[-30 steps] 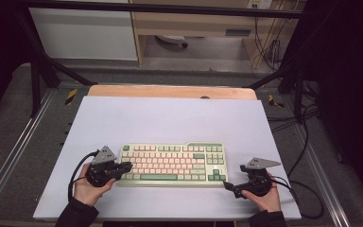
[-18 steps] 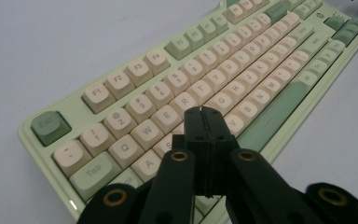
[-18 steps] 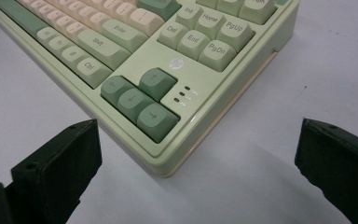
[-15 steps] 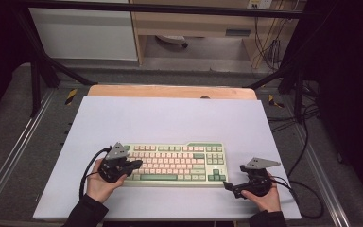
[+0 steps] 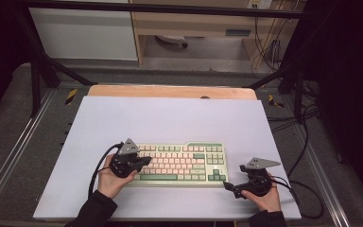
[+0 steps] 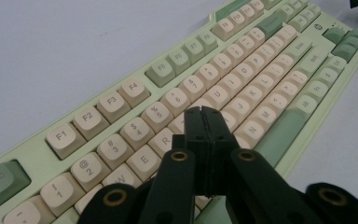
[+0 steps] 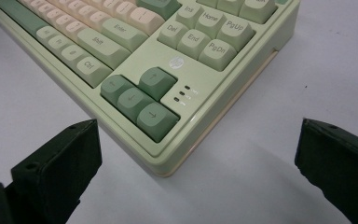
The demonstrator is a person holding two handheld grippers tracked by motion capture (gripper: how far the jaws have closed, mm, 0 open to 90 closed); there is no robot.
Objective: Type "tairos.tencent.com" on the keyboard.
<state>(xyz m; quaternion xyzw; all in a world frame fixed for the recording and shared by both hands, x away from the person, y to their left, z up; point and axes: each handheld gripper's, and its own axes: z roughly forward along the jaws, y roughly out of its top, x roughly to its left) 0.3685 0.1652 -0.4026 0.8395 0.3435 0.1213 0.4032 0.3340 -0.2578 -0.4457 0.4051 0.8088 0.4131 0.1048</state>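
the keyboard (image 5: pixel 179 163) lies flat near the front edge of the pale table top (image 5: pixel 170 118). the left gripper (image 5: pixel 142 161) hangs over the keyboard's left end with its jaws pressed together and nothing between them; in the left gripper view the joined tips (image 6: pixel 204 122) sit above the letter rows, around r and t. the step looks like pressing a key with that closed tip. to do it well, come straight down on one cap's middle so the neighbours stay untouched, press lightly and lift clean. the right gripper (image 5: pixel 230 187) rests just off the keyboard's front right corner, jaws wide apart and empty, the arrow keys (image 7: pixel 140 100) between them in its view. beyond the keyboard a wooden strip (image 5: pixel 170 92) edges the table, with cables (image 5: pixel 269 47) behind.
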